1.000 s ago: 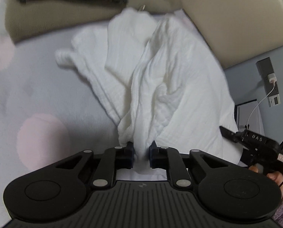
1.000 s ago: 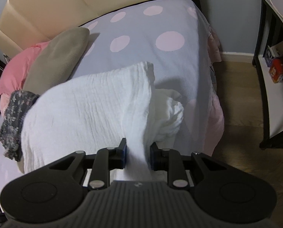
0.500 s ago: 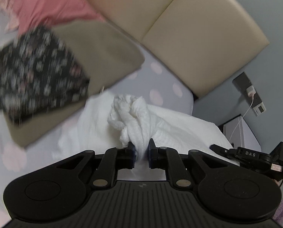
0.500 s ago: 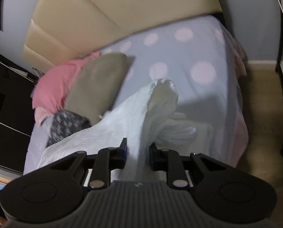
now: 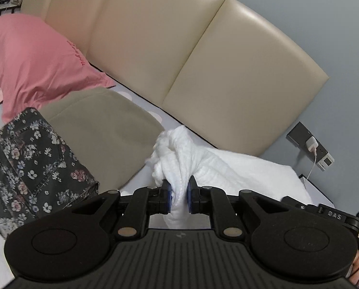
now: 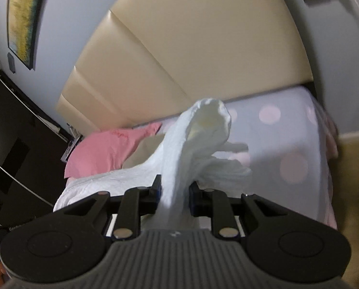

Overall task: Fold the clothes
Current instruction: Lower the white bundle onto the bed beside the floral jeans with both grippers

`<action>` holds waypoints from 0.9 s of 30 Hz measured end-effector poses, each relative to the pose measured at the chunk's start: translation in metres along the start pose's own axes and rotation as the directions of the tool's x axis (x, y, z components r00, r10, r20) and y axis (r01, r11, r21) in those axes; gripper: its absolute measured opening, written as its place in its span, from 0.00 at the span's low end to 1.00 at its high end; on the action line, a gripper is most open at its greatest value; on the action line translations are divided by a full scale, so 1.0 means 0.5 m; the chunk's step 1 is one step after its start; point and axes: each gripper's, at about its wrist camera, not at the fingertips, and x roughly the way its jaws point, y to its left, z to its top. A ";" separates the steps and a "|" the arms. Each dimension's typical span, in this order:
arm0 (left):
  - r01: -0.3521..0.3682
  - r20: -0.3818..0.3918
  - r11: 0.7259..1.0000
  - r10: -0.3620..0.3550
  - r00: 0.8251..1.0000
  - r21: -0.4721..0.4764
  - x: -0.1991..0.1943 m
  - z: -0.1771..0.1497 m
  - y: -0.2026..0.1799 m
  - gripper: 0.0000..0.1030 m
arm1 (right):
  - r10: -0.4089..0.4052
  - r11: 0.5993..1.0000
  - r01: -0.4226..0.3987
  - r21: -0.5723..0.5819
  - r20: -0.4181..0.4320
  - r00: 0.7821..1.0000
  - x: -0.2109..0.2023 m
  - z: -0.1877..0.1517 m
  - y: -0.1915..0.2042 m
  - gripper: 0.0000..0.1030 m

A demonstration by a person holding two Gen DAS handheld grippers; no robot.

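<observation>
A white crinkled garment (image 5: 227,168) is held up off the bed by both grippers. My left gripper (image 5: 178,198) is shut on a bunched edge of it, and the cloth stretches away to the right. My right gripper (image 6: 173,196) is shut on another bunched part of the white garment (image 6: 179,159), which rises between the fingers and flops over at the top; the rest trails down to the left and right. The right gripper's body shows at the right edge of the left wrist view (image 5: 336,214).
A dark floral folded garment (image 5: 27,168) lies on an olive cushion (image 5: 107,134), with a pink pillow (image 5: 35,65) behind. A cream padded headboard (image 5: 179,55) backs the polka-dot bed (image 6: 288,144). A wall socket with a charger (image 5: 310,144) is to the right. Dark furniture (image 6: 15,149) stands left.
Both grippers have lifted the white garment up off the bed and tilted upward toward the headboard. The cloth now hangs bunched between them instead of lying spread out.
</observation>
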 end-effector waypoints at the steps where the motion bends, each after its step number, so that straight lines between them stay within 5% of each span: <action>1: -0.005 -0.008 1.000 0.005 1.000 -0.004 0.013 -0.013 0.011 0.10 | -0.005 1.000 0.005 -0.002 0.011 1.000 0.002 -0.011 -0.004 0.22; 5: -0.066 -0.106 0.998 0.064 0.992 -0.008 0.076 -0.088 0.068 0.10 | -0.067 0.998 0.068 0.016 -0.051 0.996 0.038 -0.085 -0.046 0.22; 9: -0.119 -0.202 0.993 0.114 0.973 -0.012 0.117 -0.169 0.112 0.10 | -0.166 0.985 0.170 0.008 -0.183 0.969 0.081 -0.170 -0.087 0.22; 16: -0.146 -0.259 0.988 0.154 0.953 0.052 0.099 -0.225 0.141 0.10 | -0.189 0.981 0.192 -0.013 -0.272 0.944 0.074 -0.219 -0.102 0.22; 21: -0.212 -0.290 0.975 0.224 0.931 0.072 0.135 -0.268 0.148 0.11 | -0.277 0.960 0.271 -0.064 -0.326 0.904 0.136 -0.262 -0.124 0.22; 27: -0.262 -0.271 0.963 0.271 0.924 0.070 0.120 -0.286 0.148 0.22 | -0.255 0.966 0.253 -0.045 -0.306 0.917 0.120 -0.234 -0.136 0.37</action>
